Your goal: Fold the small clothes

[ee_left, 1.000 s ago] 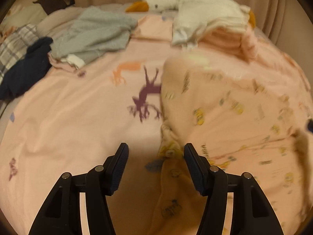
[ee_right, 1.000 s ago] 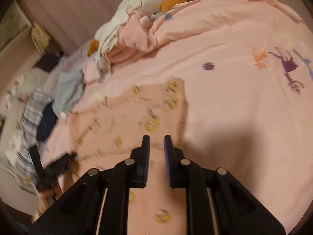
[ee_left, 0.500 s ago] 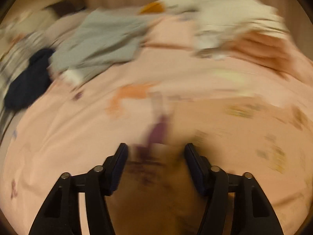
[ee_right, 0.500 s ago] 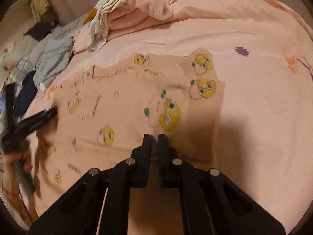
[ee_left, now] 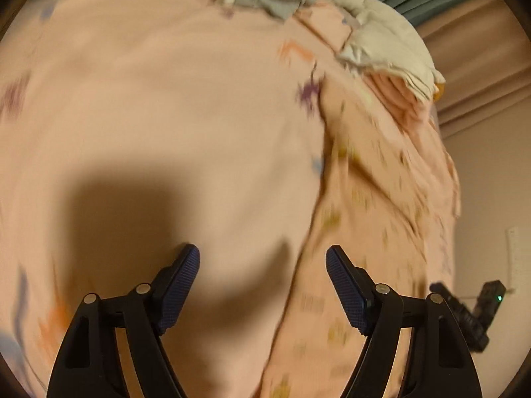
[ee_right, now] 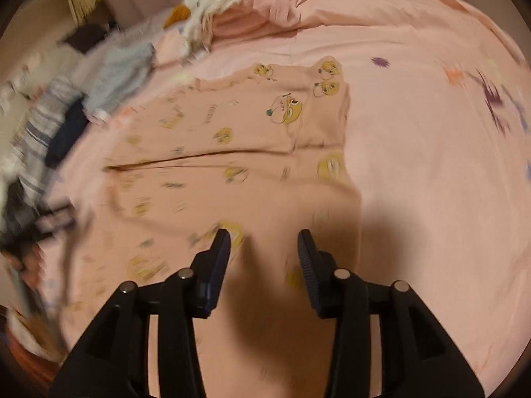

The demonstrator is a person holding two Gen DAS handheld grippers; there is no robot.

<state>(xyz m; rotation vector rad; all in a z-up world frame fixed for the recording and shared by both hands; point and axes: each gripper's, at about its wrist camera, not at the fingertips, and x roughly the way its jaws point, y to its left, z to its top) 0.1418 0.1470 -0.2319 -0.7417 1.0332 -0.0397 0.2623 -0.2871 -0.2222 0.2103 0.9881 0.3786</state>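
Note:
A pink garment printed with yellow cartoon birds [ee_right: 252, 139] lies flat on the pink bedsheet [ee_right: 431, 172], one layer folded over another along a crease across its middle. My right gripper [ee_right: 264, 237] hovers over its near part with the jaws opening; no cloth is pinched between the pads. In the left wrist view the same garment [ee_left: 371, 205] lies to the right. My left gripper [ee_left: 262, 260] stands open over bare sheet [ee_left: 159, 106], just left of the garment's edge, holding nothing. The picture is blurred by motion.
A white goose plush [ee_left: 381, 33] and folded pink bedding [ee_right: 259, 13] lie at the far side. A grey garment [ee_right: 122, 69], a dark blue one [ee_right: 66, 136] and striped cloth [ee_right: 39, 132] are piled at the left. My right gripper's body [ee_left: 471, 315] shows beyond the garment.
The right gripper closed fully, then opened and moved toward the garment's near edge; the garment now shows a folded layer. The left gripper widened and swung off the garment onto bare sheet, rolling.

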